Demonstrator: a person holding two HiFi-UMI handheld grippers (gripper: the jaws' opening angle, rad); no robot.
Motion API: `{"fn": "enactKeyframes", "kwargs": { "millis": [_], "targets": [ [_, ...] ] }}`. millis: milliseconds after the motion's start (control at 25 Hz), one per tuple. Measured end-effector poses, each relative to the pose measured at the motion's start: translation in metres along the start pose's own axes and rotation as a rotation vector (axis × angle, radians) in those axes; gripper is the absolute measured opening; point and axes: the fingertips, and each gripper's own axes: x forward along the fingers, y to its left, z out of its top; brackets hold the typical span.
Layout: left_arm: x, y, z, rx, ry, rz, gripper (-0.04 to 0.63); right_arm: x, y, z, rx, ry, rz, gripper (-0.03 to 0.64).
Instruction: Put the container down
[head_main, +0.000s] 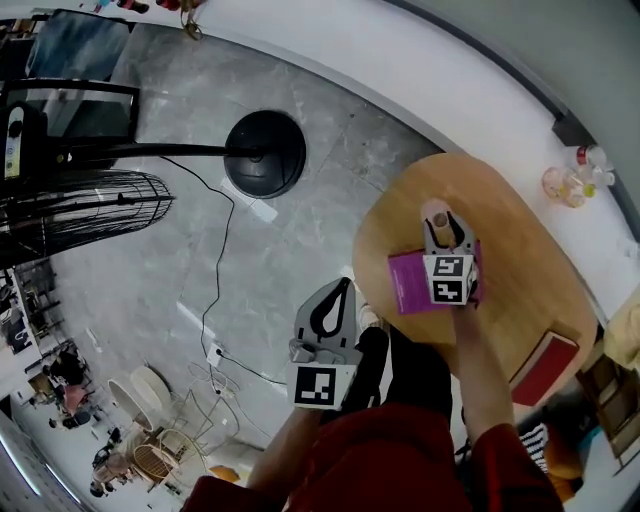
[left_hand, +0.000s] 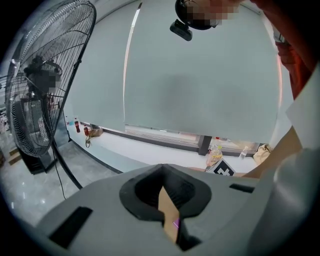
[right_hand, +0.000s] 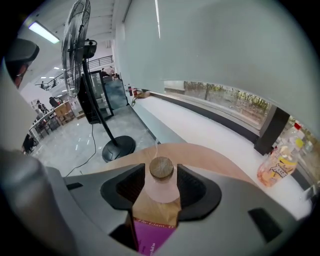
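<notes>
Item 1: container (head_main: 408, 282) (right_hand: 156, 202), a carton with a purple label, a kraft-brown shoulder, a pale neck and a round brown cap. It is standing upright on the round wooden table (head_main: 500, 200) (right_hand: 200, 152), towards the side nearest the person.

Item 2: right gripper (head_main: 447, 235) (right_hand: 161, 180). It is angling down over the container. Its jaws are standing wide apart with the container's neck and cap between them, and the dark pads are sitting just beside the neck with a sliver of gap on each side, so nothing is being gripped.

Item 3: left gripper (head_main: 338, 290) (left_hand: 167, 200). It is hanging off the table edge, above the grey stone floor (head_main: 200, 250). Its jaws are closing together at the tips on a thin brown card strip (left_hand: 169, 215) that is carrying a small purple mark.

Item 4: red flat object (head_main: 545, 368), lying on the table's near-right rim, well apart from the container.

Item 5: pedestal fan (head_main: 90, 205) (left_hand: 47, 85) (right_hand: 80, 30), standing on the floor with its round black base (head_main: 265, 152) near the table.

Item 6: drink bottles (head_main: 572, 182) (right_hand: 277, 167), sitting on the white window ledge beyond the table.
</notes>
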Motion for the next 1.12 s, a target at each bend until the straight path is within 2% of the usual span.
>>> {"fn": "enactKeyframes", "kwargs": {
  "millis": [240,520,760,1000,1120],
  "targets": [
    [-0.025,-0.003,0.012,0.023,-0.051,-0.009,0.006,-0.039,0.003,-0.007,0.039,0.002,-0.027,0.198],
    [-0.074,-0.01,0.015,0.02,-0.078,-0.023,0.006,-0.109,0.029,-0.014,0.021,-0.014,-0.043,0.198],
    [-0.117,-0.018,0.016,0.035,-0.119,-0.045,0.006,-0.177,0.056,-0.019,0.013,-0.06,-0.067,0.198],
    [-0.155,-0.024,0.004,0.082,-0.149,-0.082,0.006,-0.246,0.059,-0.02,0.02,-0.141,-0.13,0.198],
    [-0.18,-0.028,0.0,0.08,-0.157,-0.088,0.006,-0.286,0.066,-0.028,0.019,-0.17,-0.139,0.198]
  ]
}}
